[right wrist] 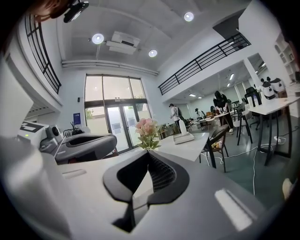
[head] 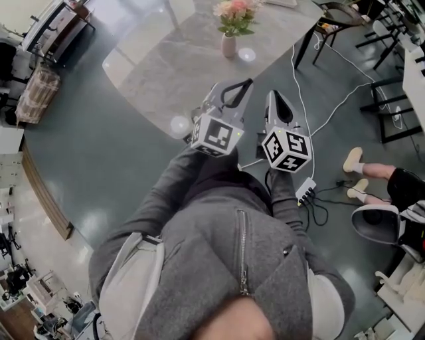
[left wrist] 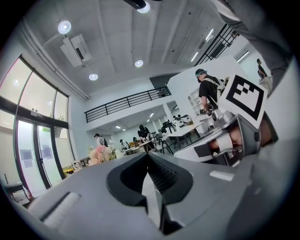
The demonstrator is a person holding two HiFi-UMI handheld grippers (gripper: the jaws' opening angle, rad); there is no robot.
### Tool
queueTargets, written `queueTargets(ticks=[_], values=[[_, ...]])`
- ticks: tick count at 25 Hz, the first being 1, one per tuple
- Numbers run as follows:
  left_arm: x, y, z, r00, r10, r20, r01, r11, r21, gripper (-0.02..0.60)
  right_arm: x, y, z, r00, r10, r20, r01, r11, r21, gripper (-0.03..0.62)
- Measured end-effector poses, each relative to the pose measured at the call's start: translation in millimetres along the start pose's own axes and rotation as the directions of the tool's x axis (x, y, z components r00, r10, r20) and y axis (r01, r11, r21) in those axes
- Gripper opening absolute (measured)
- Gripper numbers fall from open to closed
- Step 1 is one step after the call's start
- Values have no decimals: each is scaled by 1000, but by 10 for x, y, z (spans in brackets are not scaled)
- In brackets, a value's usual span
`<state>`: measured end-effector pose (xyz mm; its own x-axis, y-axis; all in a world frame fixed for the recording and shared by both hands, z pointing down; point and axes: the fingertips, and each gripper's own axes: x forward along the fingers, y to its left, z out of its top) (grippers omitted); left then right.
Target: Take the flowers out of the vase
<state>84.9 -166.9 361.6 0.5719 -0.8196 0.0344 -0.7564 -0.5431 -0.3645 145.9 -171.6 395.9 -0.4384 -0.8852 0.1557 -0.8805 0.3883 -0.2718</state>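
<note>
A small pale vase (head: 228, 46) with pink flowers (head: 234, 14) and green leaves stands near the middle of the grey marble table (head: 166, 73). I hold both grippers side by side in front of my body, short of the table's near edge and pointing toward the vase. My left gripper (head: 249, 82) is shut, tips meeting with nothing between them (left wrist: 148, 155). My right gripper (head: 274, 94) is shut and empty too (right wrist: 148, 153). In the right gripper view the flowers (right wrist: 146, 127) rise just above the jaw tips, and the vase is hidden behind them. The flowers (left wrist: 98, 152) sit small and far left in the left gripper view.
A power strip (head: 305, 191) with white cables lies on the floor to my right. A seated person's feet (head: 358, 169) are beyond it. A chair (head: 339, 13) stands at the table's far right corner. A white box (right wrist: 183, 137) rests on the table behind the flowers.
</note>
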Motion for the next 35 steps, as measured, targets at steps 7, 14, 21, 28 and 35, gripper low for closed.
queueTargets(ticks=[7,14,21,28,35], values=[[223,168,2,1000,26,1,-26,1000,8,9,122,-103,72,1000,10,-2,-10,1000,-4,5],[471,505,-117,997,71,-24,-71,997,4,9,494,-248,92,998,33,-48,-33,999,8,14],[706,803,-339,992,110,-59,-109,994,12,9,1029,-295,123,993,86,-79,-86,996,5,23],[824,1206,-602,983,155,-96,-160,986,-39,9,1592,-177,153,980,150,-131,-153,988,-15,60],[901,1373,-872,974,190,-124,-199,978,-62,9,1927,-123,-28,964,193,-186,-203,979,-37,264]])
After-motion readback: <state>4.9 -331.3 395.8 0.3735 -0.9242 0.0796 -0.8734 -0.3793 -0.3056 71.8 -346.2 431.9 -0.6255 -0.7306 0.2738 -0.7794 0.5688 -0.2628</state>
